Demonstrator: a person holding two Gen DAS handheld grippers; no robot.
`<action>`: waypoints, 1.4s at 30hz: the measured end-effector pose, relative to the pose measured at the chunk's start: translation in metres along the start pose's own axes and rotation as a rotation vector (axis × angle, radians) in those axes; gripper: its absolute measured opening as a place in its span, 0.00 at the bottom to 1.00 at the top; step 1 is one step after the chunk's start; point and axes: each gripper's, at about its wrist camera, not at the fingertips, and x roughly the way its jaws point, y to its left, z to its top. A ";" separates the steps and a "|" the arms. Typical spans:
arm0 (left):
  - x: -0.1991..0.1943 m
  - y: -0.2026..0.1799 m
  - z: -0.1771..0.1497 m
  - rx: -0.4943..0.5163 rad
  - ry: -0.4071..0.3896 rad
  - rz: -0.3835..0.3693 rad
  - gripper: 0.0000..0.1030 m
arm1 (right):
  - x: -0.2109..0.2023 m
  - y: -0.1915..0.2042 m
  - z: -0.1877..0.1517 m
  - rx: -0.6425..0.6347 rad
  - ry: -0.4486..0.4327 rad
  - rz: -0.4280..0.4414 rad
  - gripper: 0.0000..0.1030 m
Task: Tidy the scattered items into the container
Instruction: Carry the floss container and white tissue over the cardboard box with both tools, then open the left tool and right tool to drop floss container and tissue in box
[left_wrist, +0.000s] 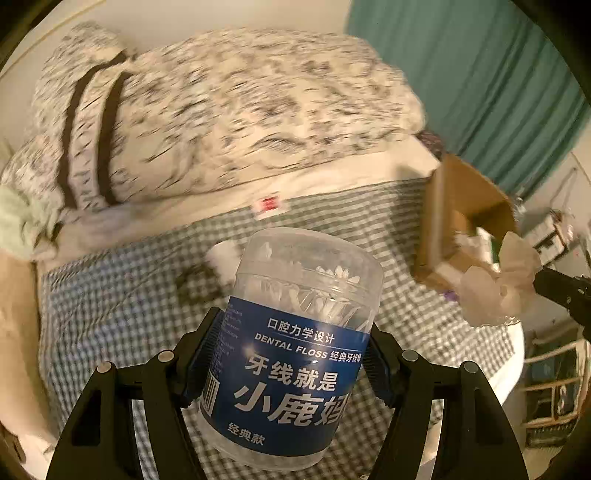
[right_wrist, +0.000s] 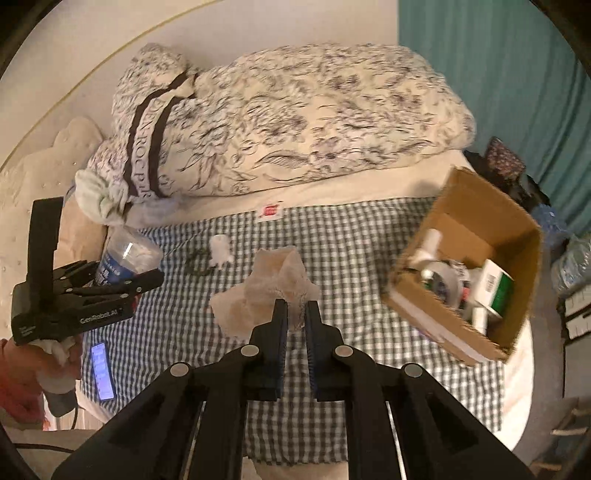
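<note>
dental floss jar (left_wrist: 295, 343) is pinched in the left hand-held gripper (left_wrist: 291, 354); right hand-held gripper (right_wrist: 295, 314) pinches a crumpled tissue (right_wrist: 273, 284) over the bed. both carries underway; next, swing toward the cardboard box (right_wrist: 476, 218) at two o'clock.

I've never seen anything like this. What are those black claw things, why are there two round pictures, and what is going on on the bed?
The black claws are hand-held two-finger grippers, one in each of a person's hands; no robot arm is involved. Each round picture comes from a wide-angle camera on one gripper, looking along its fingers.

In the left camera's view, the left gripper is shut on a clear tub of dental floss. In the right camera's view, the right gripper pinches a crumpled tissue.

Below is a checked blanket on a bed. A small white scrap and a dark tangled item lie on it, and a cardboard box, already holding several things, stands at the right. A lit phone lies at the left edge.
</note>
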 end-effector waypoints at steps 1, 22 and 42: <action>0.000 -0.010 0.004 0.011 -0.005 -0.009 0.69 | -0.006 -0.007 0.000 0.007 -0.008 -0.007 0.09; 0.080 -0.250 0.087 0.210 -0.002 -0.097 0.69 | -0.002 -0.217 0.021 0.164 -0.037 -0.023 0.03; 0.145 -0.321 0.104 0.347 0.079 -0.069 0.93 | 0.023 -0.299 0.027 0.273 -0.022 -0.075 0.66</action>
